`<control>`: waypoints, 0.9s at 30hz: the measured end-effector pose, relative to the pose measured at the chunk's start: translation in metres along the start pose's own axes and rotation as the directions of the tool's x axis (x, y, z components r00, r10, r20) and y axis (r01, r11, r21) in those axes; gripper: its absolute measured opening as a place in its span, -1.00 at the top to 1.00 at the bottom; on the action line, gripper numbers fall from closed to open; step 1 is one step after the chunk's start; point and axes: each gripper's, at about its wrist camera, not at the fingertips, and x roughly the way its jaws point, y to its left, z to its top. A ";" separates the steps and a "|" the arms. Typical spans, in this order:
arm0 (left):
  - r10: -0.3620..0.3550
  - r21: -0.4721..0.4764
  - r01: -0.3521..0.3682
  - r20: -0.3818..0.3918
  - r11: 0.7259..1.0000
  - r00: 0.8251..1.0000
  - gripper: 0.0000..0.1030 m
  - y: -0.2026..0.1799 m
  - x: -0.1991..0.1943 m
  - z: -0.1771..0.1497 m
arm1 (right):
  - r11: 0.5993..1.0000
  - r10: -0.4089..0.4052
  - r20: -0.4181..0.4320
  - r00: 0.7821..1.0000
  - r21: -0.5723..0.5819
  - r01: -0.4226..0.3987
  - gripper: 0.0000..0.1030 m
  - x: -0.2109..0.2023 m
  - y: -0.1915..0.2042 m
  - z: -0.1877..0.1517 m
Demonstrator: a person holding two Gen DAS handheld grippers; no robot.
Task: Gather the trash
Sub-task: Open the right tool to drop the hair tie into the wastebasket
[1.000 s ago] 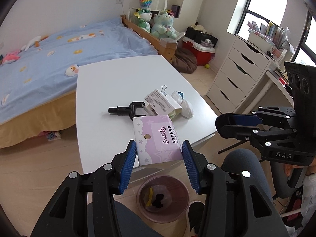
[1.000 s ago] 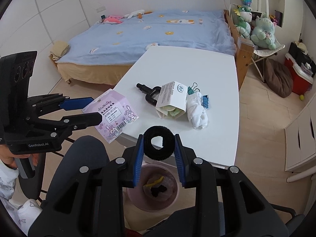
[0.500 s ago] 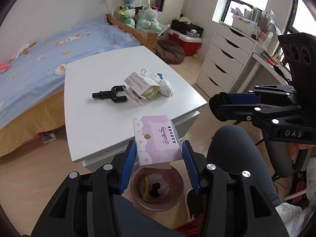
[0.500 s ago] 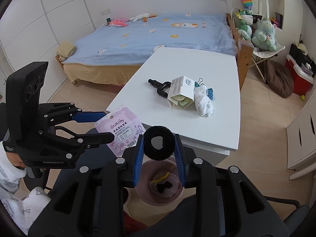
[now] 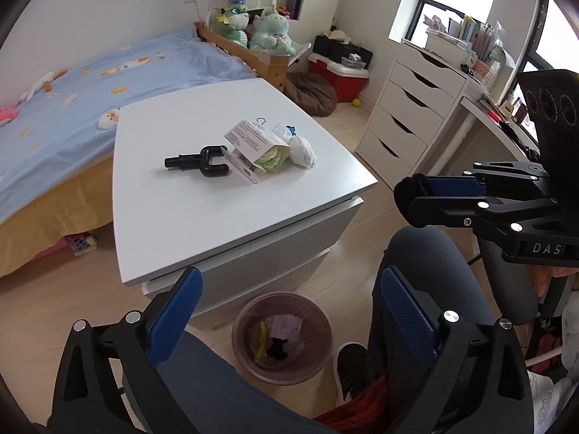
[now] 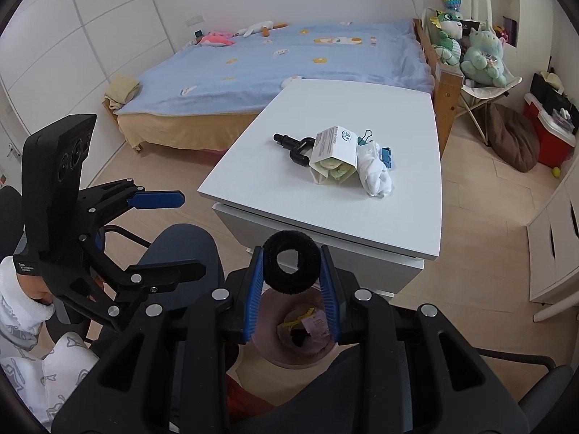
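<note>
My left gripper (image 5: 289, 278) hangs over the pink bin (image 5: 243, 316) on the floor; its jaws are opening wide and nothing is between them. The purple packet (image 5: 287, 325) lies inside the bin on other scraps. My right gripper (image 6: 291, 289) is shut on a black fuzzy ring (image 6: 291, 262), held above the same bin (image 6: 266, 347). On the white table (image 5: 181, 217) lie a black U-shaped tool (image 5: 202, 161), a paper pack (image 5: 253, 144) and a crumpled white cloth (image 5: 300, 148).
The person's knees in dark trousers (image 5: 427, 264) flank the bin, which stands against the table's front. A blue bed (image 5: 72, 90) lies behind the table and white drawers (image 5: 405, 123) stand to the right. Binder clips (image 6: 386, 155) lie by the cloth.
The left jaws have swung wide and the purple packet has dropped from them into the bin. Both grippers drew back from the table. The right still grips the black ring.
</note>
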 end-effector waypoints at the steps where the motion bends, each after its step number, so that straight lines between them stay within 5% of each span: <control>1: 0.006 0.001 -0.006 0.001 1.000 1.000 -0.85 0.000 0.000 0.000 | 1.000 0.001 -0.001 1.000 0.001 -0.001 0.42 0.001 -0.001 0.001; 27: 0.082 -0.048 -0.078 0.082 0.996 0.993 -0.85 0.027 -0.033 -0.007 | 0.997 0.049 -0.047 0.998 -0.057 -0.052 0.42 0.013 0.024 -0.007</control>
